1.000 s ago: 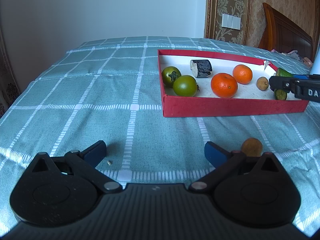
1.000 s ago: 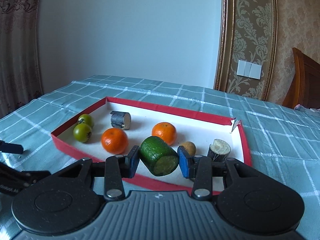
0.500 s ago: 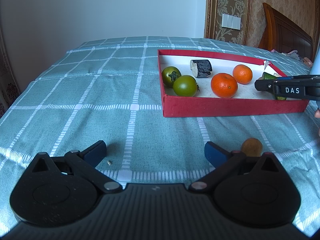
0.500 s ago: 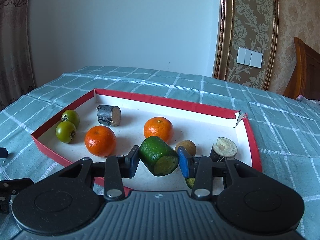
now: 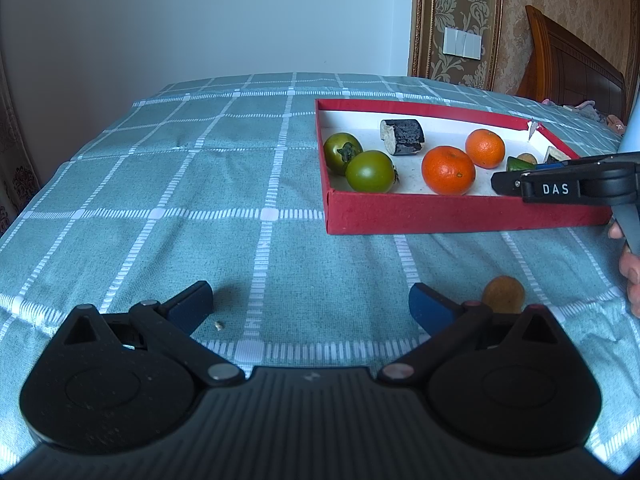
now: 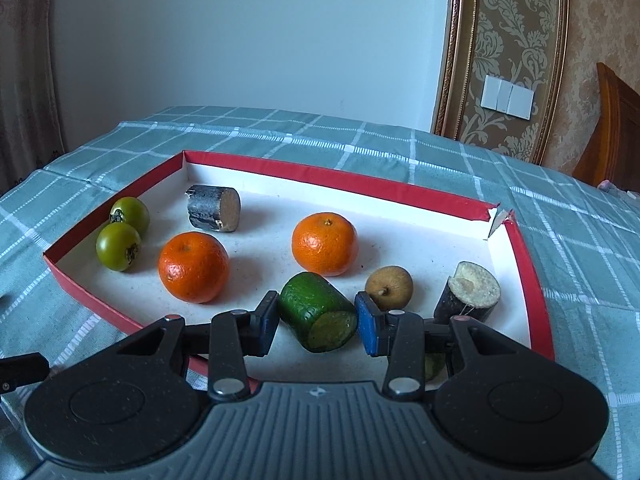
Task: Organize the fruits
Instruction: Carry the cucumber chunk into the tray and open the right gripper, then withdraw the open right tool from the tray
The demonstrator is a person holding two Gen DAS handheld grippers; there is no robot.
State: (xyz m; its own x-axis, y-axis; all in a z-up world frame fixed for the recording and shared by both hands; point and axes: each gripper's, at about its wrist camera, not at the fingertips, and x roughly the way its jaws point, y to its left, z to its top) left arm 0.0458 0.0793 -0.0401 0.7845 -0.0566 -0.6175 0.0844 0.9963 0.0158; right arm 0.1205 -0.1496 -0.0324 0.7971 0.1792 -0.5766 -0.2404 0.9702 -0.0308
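Green cucumber chunk [image 6: 318, 312] pinched in R gripper [image 6: 318, 322] over red tray [image 6: 528, 280]; L gripper [image 5: 310, 304] spread wide, nothing between, longan [image 5: 503, 294] just beside.

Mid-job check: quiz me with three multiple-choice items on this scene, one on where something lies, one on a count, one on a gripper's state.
1. Where is the small brown fruit near the left gripper?
A. in the red tray
B. on the cloth outside the tray
C. between the left fingers

2. How many oranges are in the tray?
A. one
B. two
C. four

3. What is the right gripper doing?
A. clamped on a green cucumber piece
B. open and empty
C. gripping an orange

Answers:
1 B: the small brown fruit sits on the cloth, outside the red tray, beside the open left gripper.
2 B: two oranges.
3 A: the right gripper pinches the green cucumber piece.
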